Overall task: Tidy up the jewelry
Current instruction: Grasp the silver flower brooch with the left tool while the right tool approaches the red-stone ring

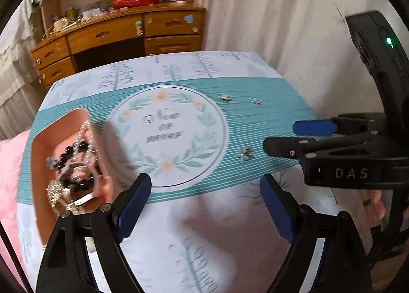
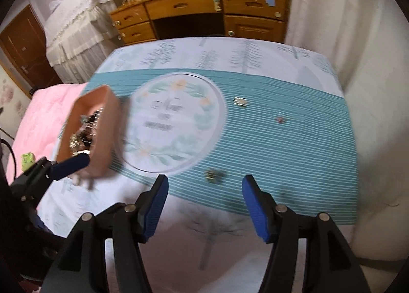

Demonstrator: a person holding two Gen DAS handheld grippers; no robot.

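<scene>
Both the left gripper (image 1: 204, 206) and right gripper (image 2: 204, 206) hang wide apart and empty; three small jewelry pieces (image 2: 214, 175) lie loose on the tablecloth (image 2: 294, 152), well apart from the pink tray (image 1: 42, 149), where a pinch could slip off so flat a piece.

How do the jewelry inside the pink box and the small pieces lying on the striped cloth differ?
The jewelry in the pink box is heaped together, with black beads and chains; the loose pieces lie singly and apart. The boxed jewelry sits at the table's left; the loose pieces lie right of the printed circle. Neither hand-held gripper holds any jewelry.
</scene>
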